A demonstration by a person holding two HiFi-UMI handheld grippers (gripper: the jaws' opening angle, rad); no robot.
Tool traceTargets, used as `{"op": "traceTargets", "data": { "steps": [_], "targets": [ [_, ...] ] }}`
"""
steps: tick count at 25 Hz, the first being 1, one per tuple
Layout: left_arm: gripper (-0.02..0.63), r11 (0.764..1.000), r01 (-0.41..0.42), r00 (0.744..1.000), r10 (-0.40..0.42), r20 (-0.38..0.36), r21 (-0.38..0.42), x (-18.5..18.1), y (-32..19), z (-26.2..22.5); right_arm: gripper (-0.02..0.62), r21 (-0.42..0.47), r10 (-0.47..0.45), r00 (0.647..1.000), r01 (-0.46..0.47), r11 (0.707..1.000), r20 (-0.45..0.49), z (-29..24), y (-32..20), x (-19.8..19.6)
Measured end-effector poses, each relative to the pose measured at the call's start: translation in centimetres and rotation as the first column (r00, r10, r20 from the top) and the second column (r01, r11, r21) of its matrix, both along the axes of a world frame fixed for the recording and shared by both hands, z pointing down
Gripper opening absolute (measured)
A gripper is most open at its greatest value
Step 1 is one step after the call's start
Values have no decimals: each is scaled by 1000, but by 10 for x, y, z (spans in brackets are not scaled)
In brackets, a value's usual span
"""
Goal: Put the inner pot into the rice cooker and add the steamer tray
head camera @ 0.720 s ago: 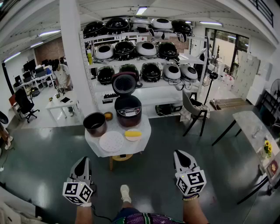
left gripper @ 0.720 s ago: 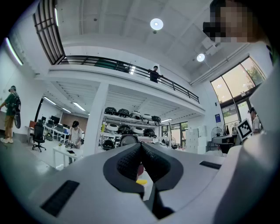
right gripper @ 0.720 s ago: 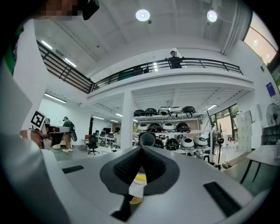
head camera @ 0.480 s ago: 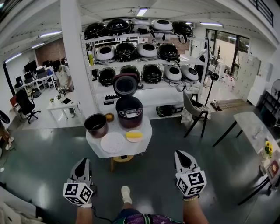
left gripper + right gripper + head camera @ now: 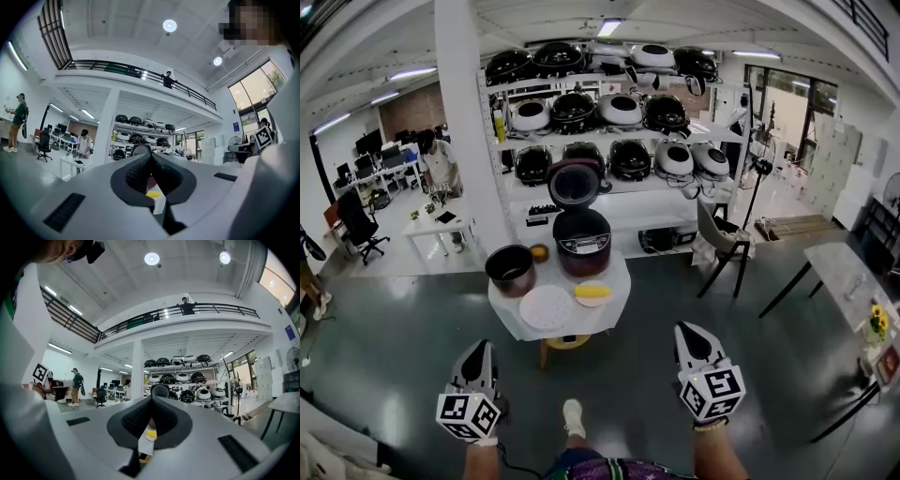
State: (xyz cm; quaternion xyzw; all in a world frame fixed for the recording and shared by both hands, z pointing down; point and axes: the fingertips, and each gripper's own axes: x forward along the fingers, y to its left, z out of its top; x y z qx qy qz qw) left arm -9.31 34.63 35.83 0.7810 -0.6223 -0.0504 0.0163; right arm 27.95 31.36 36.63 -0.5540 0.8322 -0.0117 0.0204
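Because each gripper's own body fills the lower half of its view, you get almost nothing of the table there. In the left gripper view only a sliver of a yellow item (image 5: 152,191) and a white edge show through the slot under the pads, and the right gripper view gives you much the same. The inner pot (image 5: 508,268), the rice cooker (image 5: 582,244) and the steamer tray (image 5: 546,307) are almost wholly hidden behind the jaws in both.

In your head view the rice cooker stands at the back of the round white table (image 5: 617,281) with its lid (image 5: 574,182) up. Its opening is too dark and small for you to tell what is inside. The holes of the steamer tray are too fine to make out, and your forearms are cut off by the bottom edge.

Your left gripper (image 5: 478,347) has its jaws pressed together with nothing between them. Your right gripper (image 5: 686,330) is likewise closed and empty.

The inner pot sits on the table's left side, just beside the rice cooker, well ahead of the left gripper and a little to its right. The steamer tray lies flat at the table's front, in front of the inner pot, with the yellow item just to its right. All of these are well apart from both grippers, and the table stands ahead between the two.
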Motion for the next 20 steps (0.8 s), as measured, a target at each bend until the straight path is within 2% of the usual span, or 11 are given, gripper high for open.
{"op": "traceTargets", "data": {
  "steps": [3,12,20],
  "targets": [
    [21,1000,2,1000,-2,-4,-4,-4,-3,3,3,-10,-31,998,32,999,53,1,-2,-5],
    [21,1000,17,1000,-17,6,-12,-27,-33,-2,5,-10,-53,997,53,999,64,-11,-35,-27],
    [21,998,55,998,-55,5,-17,-52,-92,1,5,-4,-37,998,38,999,51,-20,-105,-45]
  ]
}}
